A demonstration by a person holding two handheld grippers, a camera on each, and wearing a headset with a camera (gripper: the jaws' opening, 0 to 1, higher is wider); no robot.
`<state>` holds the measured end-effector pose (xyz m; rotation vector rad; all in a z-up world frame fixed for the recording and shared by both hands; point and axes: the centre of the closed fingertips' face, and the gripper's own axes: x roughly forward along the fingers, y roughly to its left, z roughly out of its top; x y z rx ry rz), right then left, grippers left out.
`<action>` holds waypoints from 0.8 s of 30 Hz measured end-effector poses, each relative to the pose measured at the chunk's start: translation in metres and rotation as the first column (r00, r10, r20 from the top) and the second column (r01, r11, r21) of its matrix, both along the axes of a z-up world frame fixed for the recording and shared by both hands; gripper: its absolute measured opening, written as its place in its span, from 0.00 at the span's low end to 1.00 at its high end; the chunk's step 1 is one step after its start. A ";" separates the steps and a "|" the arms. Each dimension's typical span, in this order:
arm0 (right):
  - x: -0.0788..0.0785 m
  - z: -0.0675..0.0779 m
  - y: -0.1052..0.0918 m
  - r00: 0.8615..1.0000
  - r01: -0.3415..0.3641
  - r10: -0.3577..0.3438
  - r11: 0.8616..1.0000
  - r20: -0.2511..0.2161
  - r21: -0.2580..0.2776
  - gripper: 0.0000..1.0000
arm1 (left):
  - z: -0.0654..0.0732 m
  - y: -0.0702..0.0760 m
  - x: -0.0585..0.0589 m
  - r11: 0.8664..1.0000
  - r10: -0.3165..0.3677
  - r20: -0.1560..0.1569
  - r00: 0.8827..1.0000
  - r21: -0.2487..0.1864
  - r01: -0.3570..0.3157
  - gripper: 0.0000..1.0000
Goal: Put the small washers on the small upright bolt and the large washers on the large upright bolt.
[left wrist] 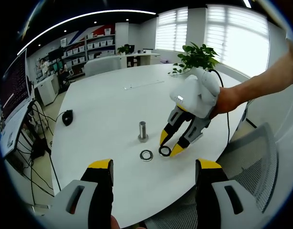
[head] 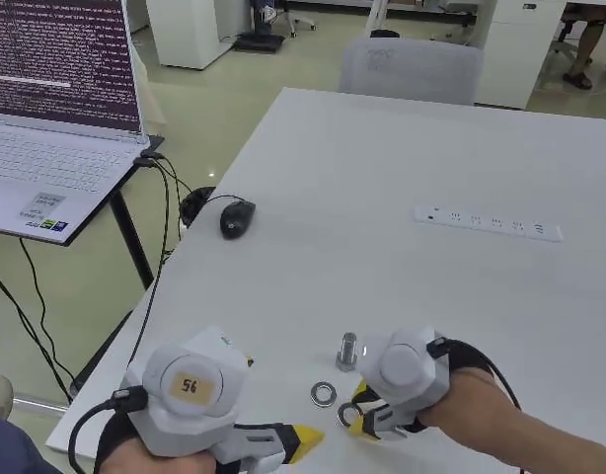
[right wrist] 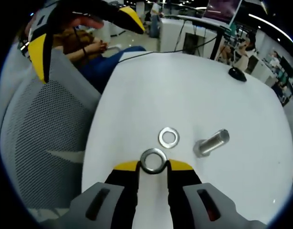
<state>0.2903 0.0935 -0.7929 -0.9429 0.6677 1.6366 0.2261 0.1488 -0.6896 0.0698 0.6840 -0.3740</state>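
The right gripper (right wrist: 153, 166) has its jaws clamped on the rim of the first washer (right wrist: 153, 161), which pokes out past the yellow tips. From the left gripper view, that washer hangs low over the tabletop (head: 402, 158); whether it touches the surface cannot be told. The second washer (right wrist: 169, 137) lies flat on the tabletop just beyond the first, near the edge closest to the person. Just beside it stands the bolt (head: 347, 351), upright on its head and a little farther in from that edge, with nothing threaded on it.

The left gripper (left wrist: 154, 167) hovers over the same near edge with its jaws wide apart and nothing between them, pointing toward the bolt and both washers.

Farther along the tabletop, a black mouse (head: 237, 218) sits near the left edge and a white power strip (head: 488, 222) lies toward the right. An open laptop (head: 56, 148) rests on a separate stand off the left edge.
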 end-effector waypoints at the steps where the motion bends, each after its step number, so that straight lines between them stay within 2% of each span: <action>1: 0.004 0.004 0.001 1.000 0.008 -0.009 1.000 0.006 0.007 0.23 | 0.000 0.000 0.000 1.000 0.001 0.000 1.000 -0.001 -0.001 0.70; 8: 0.044 0.047 0.019 0.994 0.087 -0.092 0.993 0.056 0.086 0.23 | -0.002 -0.001 0.000 1.000 -0.001 -0.004 1.000 -0.002 0.001 0.70; 11: 0.058 0.056 0.027 0.990 0.118 -0.125 0.987 0.060 0.109 0.23 | -0.001 -0.003 0.001 1.000 -0.003 -0.002 1.000 -0.006 0.003 0.70; 14: 0.066 0.057 0.031 0.987 0.146 -0.152 0.982 0.042 0.116 0.23 | -0.001 -0.004 0.002 1.000 -0.007 0.000 1.000 -0.005 0.007 0.70; 17: 0.070 0.051 0.032 0.987 0.155 -0.159 0.983 0.037 0.093 0.23 | -0.001 -0.004 0.003 1.000 -0.009 0.000 1.000 -0.004 0.009 0.70; 24: 0.071 0.039 0.036 0.988 0.151 -0.153 0.987 0.026 0.056 0.23 | -0.001 -0.001 0.001 1.000 -0.005 -0.003 1.000 0.001 0.005 0.70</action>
